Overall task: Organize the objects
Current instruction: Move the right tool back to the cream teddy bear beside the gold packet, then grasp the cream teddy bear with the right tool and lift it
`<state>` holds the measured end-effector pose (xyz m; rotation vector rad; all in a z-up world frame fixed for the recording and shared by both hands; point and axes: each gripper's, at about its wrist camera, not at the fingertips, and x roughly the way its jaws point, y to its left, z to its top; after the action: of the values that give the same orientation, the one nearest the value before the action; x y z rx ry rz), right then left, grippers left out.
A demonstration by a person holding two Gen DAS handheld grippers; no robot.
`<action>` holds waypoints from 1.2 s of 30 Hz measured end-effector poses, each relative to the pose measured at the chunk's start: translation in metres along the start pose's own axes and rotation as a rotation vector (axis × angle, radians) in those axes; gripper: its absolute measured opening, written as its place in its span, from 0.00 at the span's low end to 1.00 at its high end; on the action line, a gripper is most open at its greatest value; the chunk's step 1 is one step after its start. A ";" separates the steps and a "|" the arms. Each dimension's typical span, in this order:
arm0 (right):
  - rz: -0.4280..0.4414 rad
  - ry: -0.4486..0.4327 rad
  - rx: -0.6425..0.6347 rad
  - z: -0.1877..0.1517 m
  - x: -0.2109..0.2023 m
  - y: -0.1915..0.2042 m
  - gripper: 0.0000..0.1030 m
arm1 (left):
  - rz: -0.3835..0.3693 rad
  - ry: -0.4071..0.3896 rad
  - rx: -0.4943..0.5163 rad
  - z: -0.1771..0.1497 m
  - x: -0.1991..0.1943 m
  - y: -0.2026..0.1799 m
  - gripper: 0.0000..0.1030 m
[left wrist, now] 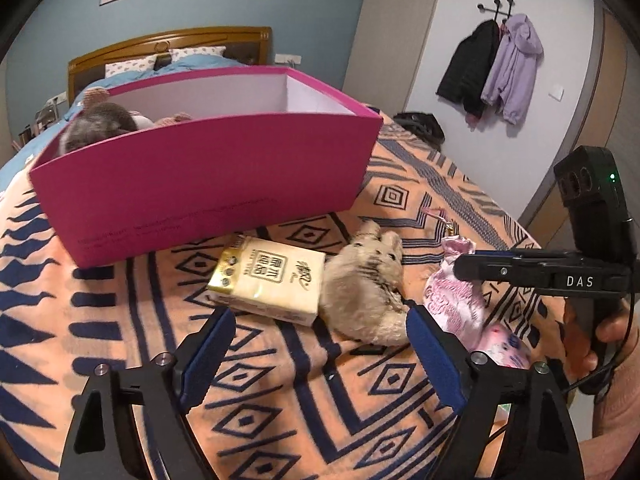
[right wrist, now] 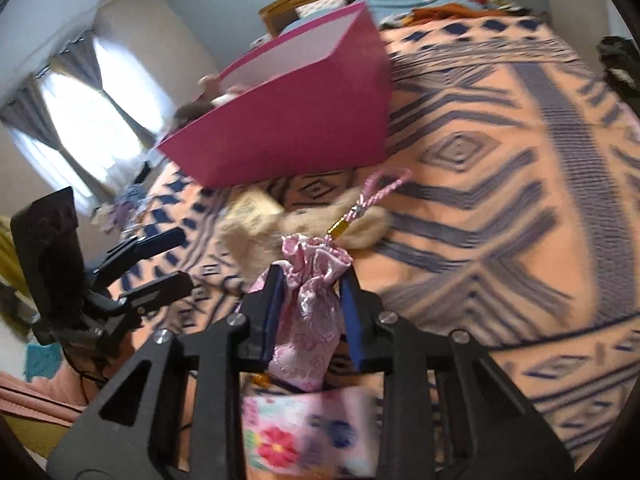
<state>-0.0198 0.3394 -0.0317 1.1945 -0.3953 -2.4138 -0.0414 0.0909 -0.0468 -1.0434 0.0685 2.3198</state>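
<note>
On the patterned blanket (left wrist: 120, 320) stands a magenta box (left wrist: 208, 184) holding plush toys (left wrist: 100, 124). In front of it lie a cream tissue pack (left wrist: 268, 280), a beige plush toy (left wrist: 364, 292) and a pink satin pouch (left wrist: 456, 304). My left gripper (left wrist: 320, 312) is open, its blue pads either side of the tissue pack's near edge and the plush toy, touching neither that I can see. My right gripper (right wrist: 312, 284) is shut on the pink pouch (right wrist: 308, 320), pads pinching its sides below the gathered neck. Its cord (right wrist: 384, 188) trails over the plush toy (right wrist: 256, 224).
A pink floral packet (right wrist: 308, 432) lies just under the right gripper. A black bag (left wrist: 420, 124) sits at the bed's far right edge. Jackets (left wrist: 492, 64) hang on wall hooks. The headboard (left wrist: 168, 44) and pillows are beyond the box. A hand (left wrist: 608, 340) holds the right gripper.
</note>
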 end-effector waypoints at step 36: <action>0.093 0.105 0.023 0.040 0.060 -0.010 0.21 | -0.147 0.166 -0.120 -0.002 0.040 0.007 0.40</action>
<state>-0.0876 0.3221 -0.0538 1.2782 -0.4375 -2.2625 -0.0645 0.1040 -0.0773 -1.2560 -0.0806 2.1241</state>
